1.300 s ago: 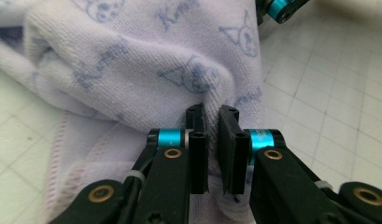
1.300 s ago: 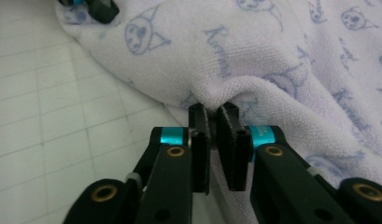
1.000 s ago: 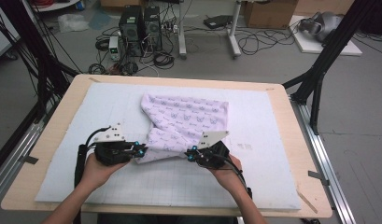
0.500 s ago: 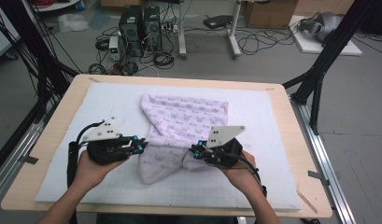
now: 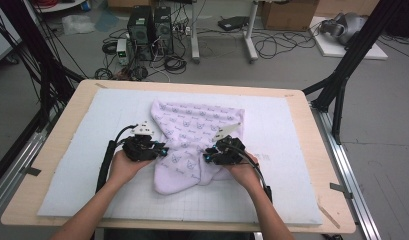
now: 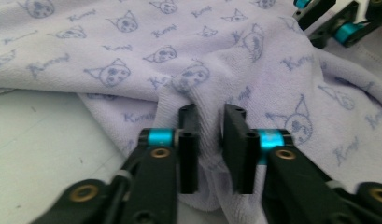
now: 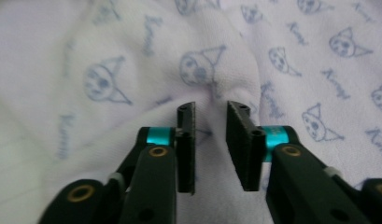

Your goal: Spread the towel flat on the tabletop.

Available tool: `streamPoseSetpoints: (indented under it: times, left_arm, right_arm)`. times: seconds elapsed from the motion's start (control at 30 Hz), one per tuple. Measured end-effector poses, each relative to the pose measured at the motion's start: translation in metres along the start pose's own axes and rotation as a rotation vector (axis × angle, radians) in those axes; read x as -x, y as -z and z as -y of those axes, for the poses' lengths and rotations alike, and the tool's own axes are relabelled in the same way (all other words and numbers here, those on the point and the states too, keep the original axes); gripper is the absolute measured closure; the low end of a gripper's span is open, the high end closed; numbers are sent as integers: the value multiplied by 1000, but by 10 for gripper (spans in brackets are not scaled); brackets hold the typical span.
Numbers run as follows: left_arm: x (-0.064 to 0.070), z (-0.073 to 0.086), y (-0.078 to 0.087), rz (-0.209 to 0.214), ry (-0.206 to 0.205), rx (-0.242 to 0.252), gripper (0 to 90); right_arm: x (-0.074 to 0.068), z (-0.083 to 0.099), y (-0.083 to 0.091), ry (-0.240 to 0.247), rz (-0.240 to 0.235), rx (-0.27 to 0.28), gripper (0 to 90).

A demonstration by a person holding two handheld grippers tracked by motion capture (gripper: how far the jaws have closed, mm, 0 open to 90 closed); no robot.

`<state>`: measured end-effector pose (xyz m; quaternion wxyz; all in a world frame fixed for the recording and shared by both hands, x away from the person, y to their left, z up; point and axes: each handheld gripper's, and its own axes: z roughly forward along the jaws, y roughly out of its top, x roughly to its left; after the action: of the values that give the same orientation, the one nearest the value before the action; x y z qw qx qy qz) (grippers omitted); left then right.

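The lilac towel (image 5: 194,145), printed with small cat faces, lies on the white mat (image 5: 72,165), its far part spread flat and its near part bunched into a rounded fold that hangs toward the person. A second ago the two grippers sat at the towel's near edge, low and close to the person; half a second ago they had drawn apart and lifted a flap; now both have moved further up the towel, carrying the near edge over the cloth beneath. The left gripper (image 6: 209,140) pinches a ridge of terry at the towel's left side — its jaws stand a little apart with the cloth pressed between them. The right gripper (image 7: 211,140), at the towel's right side, shows a similar narrow gap with fabric drawn up into it, so it too seems to be holding the cloth. Judging from this, the fold is under way: the near half is being brought over the far half, and the edges are not yet laid together.
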<state>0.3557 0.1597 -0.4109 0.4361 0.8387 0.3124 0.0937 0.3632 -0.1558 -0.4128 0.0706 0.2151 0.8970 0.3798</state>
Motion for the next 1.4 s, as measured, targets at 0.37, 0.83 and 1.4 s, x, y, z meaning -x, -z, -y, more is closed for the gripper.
streamPoseSetpoints:
  times: [0.37, 0.83, 1.4]
  left_arm:
    - [16, 42, 33, 71, 1, 18, 504]
    - [34, 37, 19, 116, -58, -3, 849]
    - [74, 16, 97, 100, -141, 147, 853]
  right_arm:
    - [-54, 19, 32, 82, -32, 95, 580]
    - [-54, 38, 19, 78, -54, 42, 840]
    - [-75, 23, 122, 151, 9, 167, 852]
